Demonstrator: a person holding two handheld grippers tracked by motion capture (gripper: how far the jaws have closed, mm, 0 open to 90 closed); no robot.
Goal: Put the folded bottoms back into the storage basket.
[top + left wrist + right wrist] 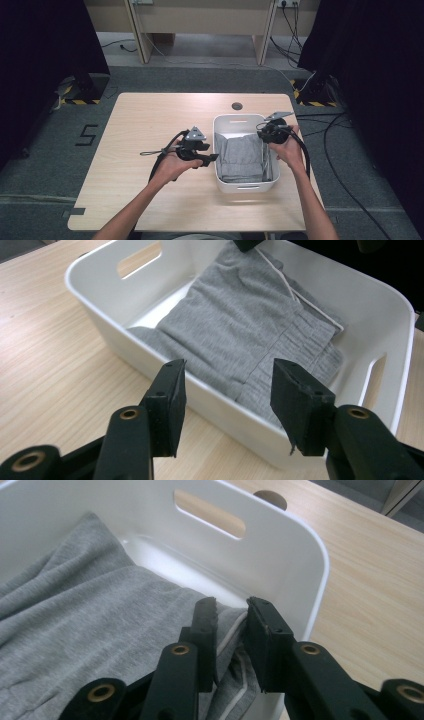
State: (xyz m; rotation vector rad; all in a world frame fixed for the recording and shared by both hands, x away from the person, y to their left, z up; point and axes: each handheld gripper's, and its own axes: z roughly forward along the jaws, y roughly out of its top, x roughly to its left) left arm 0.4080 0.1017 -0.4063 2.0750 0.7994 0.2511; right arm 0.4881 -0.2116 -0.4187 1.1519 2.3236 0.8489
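Grey garment: folded grey knit cloth (243, 156) with a white drawstring lies inside the white rectangular plastic bin (218, 150), covering most of its floor; a bare strip of floor shows at the far end.
White bin: stands on the light wooden table (150, 125), right of centre, with a slot handle in each short wall.
Left hand-held gripper (211, 158): you hold it just outside the bin's left wall; its jaws stand released, apart, with nothing between them, pointing at the cloth over the rim.
Right hand-held gripper (231, 611): you hold it over the bin's far right corner, jaws nearly together astride a raised fold of cloth and its drawstring; whether the pads actually press the fold cannot be told.
Done: garment is folded and resting in the bin.
Left, by judgement: settle the right edge flat, let go, and draw both hand-held grippers clear of the bin.
Risk: drawstring may snag on a jaw as you pull away.
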